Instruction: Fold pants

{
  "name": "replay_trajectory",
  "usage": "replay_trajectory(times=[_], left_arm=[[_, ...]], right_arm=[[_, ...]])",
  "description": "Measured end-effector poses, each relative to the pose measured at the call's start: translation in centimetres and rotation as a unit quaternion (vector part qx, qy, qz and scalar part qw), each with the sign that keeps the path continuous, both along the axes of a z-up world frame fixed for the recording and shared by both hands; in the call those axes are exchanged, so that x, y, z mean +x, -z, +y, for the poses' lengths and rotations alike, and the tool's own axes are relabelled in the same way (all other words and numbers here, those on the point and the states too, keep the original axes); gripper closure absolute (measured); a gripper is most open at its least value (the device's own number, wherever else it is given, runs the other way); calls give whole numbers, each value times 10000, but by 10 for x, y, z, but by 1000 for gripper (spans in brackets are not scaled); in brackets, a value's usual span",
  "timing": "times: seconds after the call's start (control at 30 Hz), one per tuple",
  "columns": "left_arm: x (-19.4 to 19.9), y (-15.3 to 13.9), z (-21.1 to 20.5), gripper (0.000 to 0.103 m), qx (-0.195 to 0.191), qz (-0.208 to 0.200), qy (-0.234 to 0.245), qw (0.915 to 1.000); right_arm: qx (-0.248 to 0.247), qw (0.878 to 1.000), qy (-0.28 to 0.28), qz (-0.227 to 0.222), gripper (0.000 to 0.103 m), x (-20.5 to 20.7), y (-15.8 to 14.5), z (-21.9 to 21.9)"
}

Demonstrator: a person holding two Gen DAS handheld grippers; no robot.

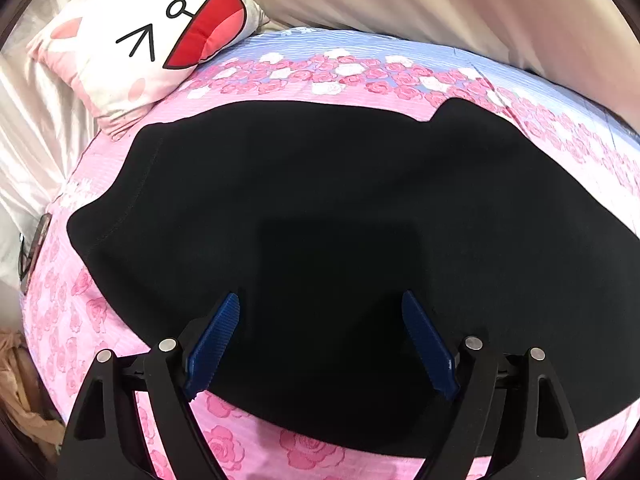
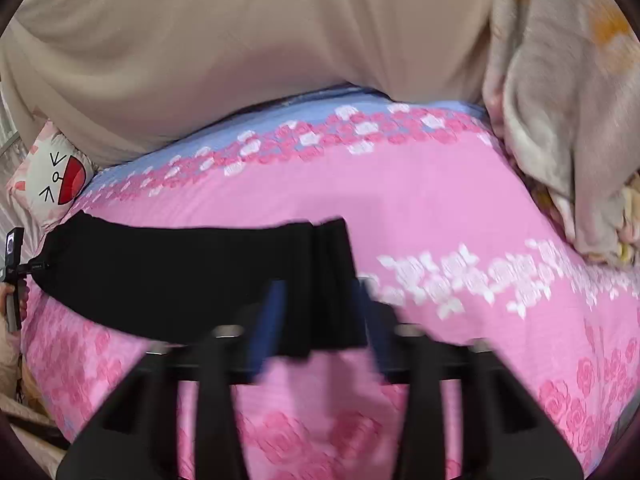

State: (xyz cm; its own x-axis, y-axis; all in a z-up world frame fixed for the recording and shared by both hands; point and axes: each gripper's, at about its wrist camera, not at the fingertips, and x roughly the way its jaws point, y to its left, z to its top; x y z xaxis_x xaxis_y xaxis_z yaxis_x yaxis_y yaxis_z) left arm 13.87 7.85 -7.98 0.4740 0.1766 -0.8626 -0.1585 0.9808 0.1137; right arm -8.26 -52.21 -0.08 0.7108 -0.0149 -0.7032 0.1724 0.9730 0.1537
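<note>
The black pants (image 1: 320, 208) lie spread flat on the pink rose-print bedspread (image 1: 304, 450). My left gripper (image 1: 322, 300) is open, its blue pads (image 1: 216, 340) wide apart just above the near part of the pants, holding nothing. In the right wrist view the pants (image 2: 180, 276) lie as a dark band to the left, with one end reaching between my fingers. My right gripper (image 2: 320, 296) is blurred by motion; its blue pads (image 2: 270, 320) stand apart on either side of the pants' right end.
A white cartoon-face pillow (image 1: 160, 28) lies at the far left of the bed (image 2: 460, 208). A beige blanket (image 2: 240, 48) is bunched along the far side, and a crumpled floral cover (image 2: 560, 120) lies at the right. The other gripper's handle (image 2: 14, 276) shows at the left edge.
</note>
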Motion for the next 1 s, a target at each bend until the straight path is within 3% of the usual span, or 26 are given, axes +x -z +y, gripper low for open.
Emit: replay_trajectory(times=[0.1, 0.13, 0.2, 0.23, 0.27, 0.3, 0.33, 0.47, 0.53, 0.57, 0.6, 0.63, 0.7, 0.8, 0.87, 1.0], left_arm=[[1, 0, 0, 22, -95, -32, -70, 9999], [0, 0, 1, 22, -119, -39, -65, 9999], [2, -1, 2, 22, -94, -43, -55, 9999], [3, -1, 3, 22, -69, -47, -52, 10000], [4, -3, 4, 22, -14, -53, -65, 10000], [5, -5, 6, 22, 42, -77, -82, 9999], [5, -8, 8, 22, 74, -112, -91, 9999], [13, -20, 22, 19, 117, -348, -160, 9992], [23, -16, 26, 17, 162, -361, -201, 9990], [28, -12, 28, 17, 169, -331, -187, 9991], [33, -4, 29, 17, 205, -209, -215, 9993], [37, 2, 32, 17, 203, -94, -264, 9994], [34, 3, 37, 17, -2, -207, -304, 9993], [32, -3, 42, 17, -38, -260, -265, 9993], [36, -8, 46, 17, 109, -343, -199, 9992], [46, -2, 61, 17, 1139, -193, -234, 9930]], right_arm=[[-275, 9992, -199, 216, 29, 37, 10, 14], [-312, 9981, -284, 443, 38, 54, 23, 17], [-392, 9948, -407, 848, 48, 76, 43, 27], [-517, 9929, -419, 984, 65, 82, 49, 29], [-673, 9913, -436, 1043, 72, 83, 53, 35], [-872, 9901, -438, 1013, 89, 84, 48, 41], [-1018, 9896, -401, 937, 96, 81, 38, 43], [-998, 9943, 5, 361, 96, 64, -2, 21], [-1032, 9911, 223, 813, 94, 66, 23, 5], [-812, 9881, 210, 1293, 92, 69, 50, -2], [-820, 9925, 268, 866, 86, 60, 48, -2], [-747, 9928, 352, 864, 66, 57, 44, -3], [-893, 9886, 925, 786, 61, 46, 25, -4], [-885, 9895, 1146, 24, 59, 28, -17, 14], [-684, 9949, 686, -272, 59, 36, -40, 46], [-317, 9963, -772, -203, 59, 93, -49, 156]])
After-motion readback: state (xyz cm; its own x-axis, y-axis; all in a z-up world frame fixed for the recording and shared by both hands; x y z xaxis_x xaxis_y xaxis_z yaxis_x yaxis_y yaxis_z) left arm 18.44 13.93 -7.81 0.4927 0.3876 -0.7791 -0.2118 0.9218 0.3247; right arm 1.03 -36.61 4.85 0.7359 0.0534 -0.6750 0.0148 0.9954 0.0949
